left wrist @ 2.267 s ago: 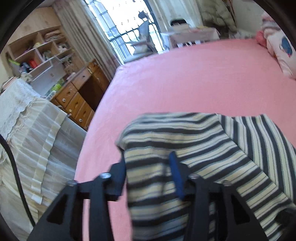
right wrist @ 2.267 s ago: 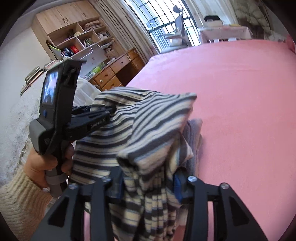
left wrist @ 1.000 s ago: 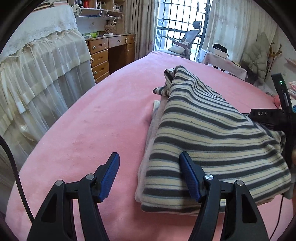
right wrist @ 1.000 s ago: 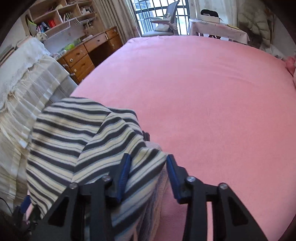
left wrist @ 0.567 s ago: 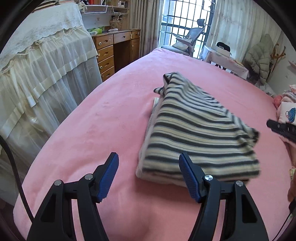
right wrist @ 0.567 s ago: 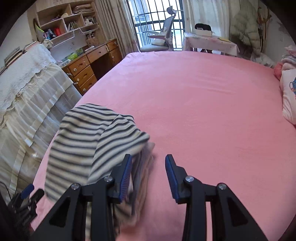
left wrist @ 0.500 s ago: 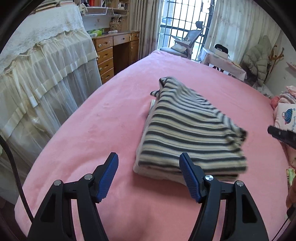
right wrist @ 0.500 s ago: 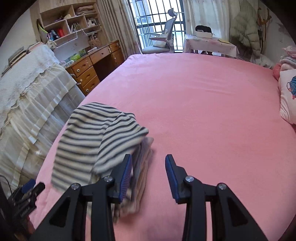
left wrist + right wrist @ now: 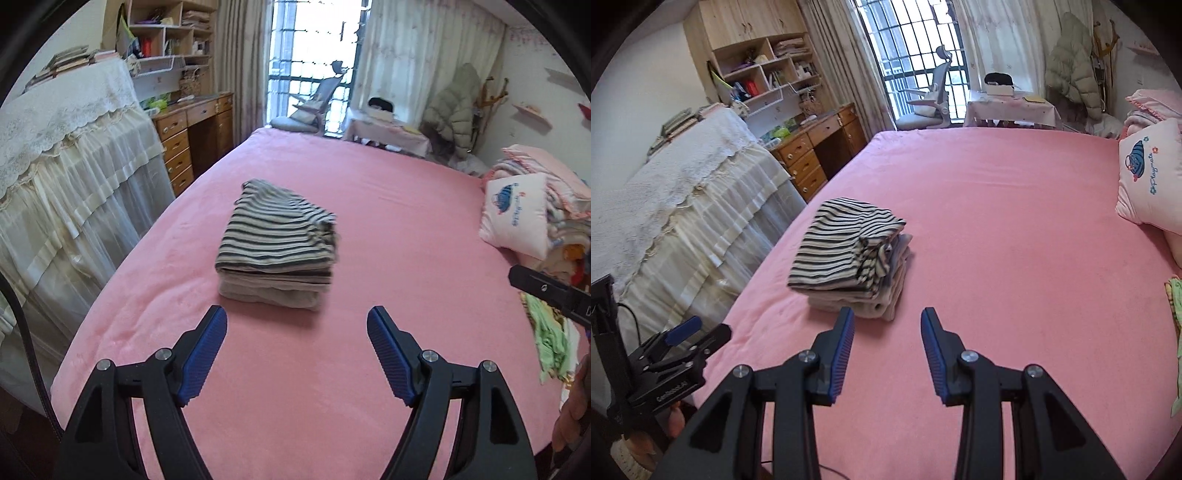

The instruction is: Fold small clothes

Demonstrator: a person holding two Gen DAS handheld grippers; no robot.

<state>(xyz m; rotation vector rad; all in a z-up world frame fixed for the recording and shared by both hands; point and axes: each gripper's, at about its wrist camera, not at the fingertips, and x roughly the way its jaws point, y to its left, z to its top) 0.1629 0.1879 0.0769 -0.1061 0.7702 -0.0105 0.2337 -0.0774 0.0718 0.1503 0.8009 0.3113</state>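
Only left view shows green garment (image 9: pixel 550 339) beside right claw (image 9: pixel 546 291).

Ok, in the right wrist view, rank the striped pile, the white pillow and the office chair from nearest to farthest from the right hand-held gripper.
1. Striped pile: just ahead and left of the right hand-held gripper, on the pink bed.
2. White pillow: far right edge of the bed.
3. Office chair: beyond the bed, by the window.
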